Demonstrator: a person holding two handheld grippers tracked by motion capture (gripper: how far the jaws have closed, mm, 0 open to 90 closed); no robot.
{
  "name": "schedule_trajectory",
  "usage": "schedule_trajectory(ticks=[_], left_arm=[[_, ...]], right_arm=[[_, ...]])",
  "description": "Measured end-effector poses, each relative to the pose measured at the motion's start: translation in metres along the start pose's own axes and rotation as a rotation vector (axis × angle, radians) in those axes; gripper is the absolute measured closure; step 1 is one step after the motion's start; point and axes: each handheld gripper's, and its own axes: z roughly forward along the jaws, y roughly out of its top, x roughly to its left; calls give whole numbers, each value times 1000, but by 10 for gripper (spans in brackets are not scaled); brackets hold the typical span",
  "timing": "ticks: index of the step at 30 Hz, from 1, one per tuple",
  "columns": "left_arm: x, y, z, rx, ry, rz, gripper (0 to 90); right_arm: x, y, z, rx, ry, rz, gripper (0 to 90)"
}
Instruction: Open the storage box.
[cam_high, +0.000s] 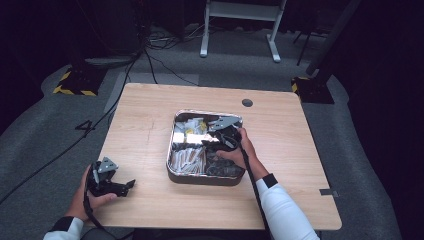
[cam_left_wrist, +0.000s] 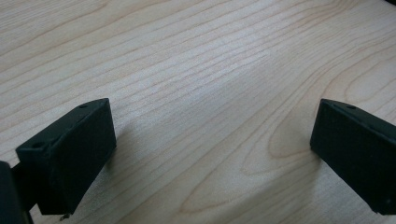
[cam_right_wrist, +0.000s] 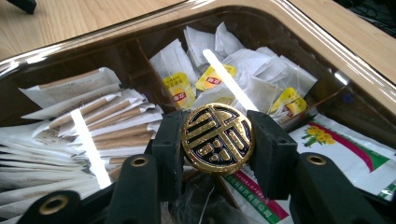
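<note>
One item in hand: a round black-and-gold medallion (cam_right_wrist: 217, 138), clamped edge to edge between the jaws of my right hand-held gripper (cam_right_wrist: 217, 144), its embossed face turned toward the camera.
Grip: the jaws are partly closed, both pads pressing on the disc's rim; it looks secure to me.
Below the hand-held gripper: the metal tray (cam_high: 171, 150), with the disc held just above its contents, over the dark packets at the near side.
Ahead of it: yellow-tagged tea bags (cam_right_wrist: 219, 77) in the far compartment.
To its left: paper stick sachets (cam_right_wrist: 100, 121) in a fanned heap.
To its right: a flower-printed packet (cam_right_wrist: 345, 140).
Left hand-held gripper (cam_left_wrist: 212, 154): jaws wide apart, nothing between them, resting low over bare table (cam_left_wrist: 196, 70), well apart from the tray.
Step, as I judge it: picking the medallion out of the tray, grasp made, lift barely begun.
Next move calls for: a straight rise clear of the tray rim without loosening, then a carry out over the table.
</note>
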Motion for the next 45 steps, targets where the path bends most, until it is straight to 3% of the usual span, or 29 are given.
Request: schedule_trajectory(ticks=[23, 45], left_arm=[[0, 0, 0, 0, 1, 2, 4], [0, 0, 0, -1, 1, 2, 4]], right_arm=[[-15, 1, -40, -75, -52, 23, 591], [-42, -31, -96, -88, -146, 51, 592]])
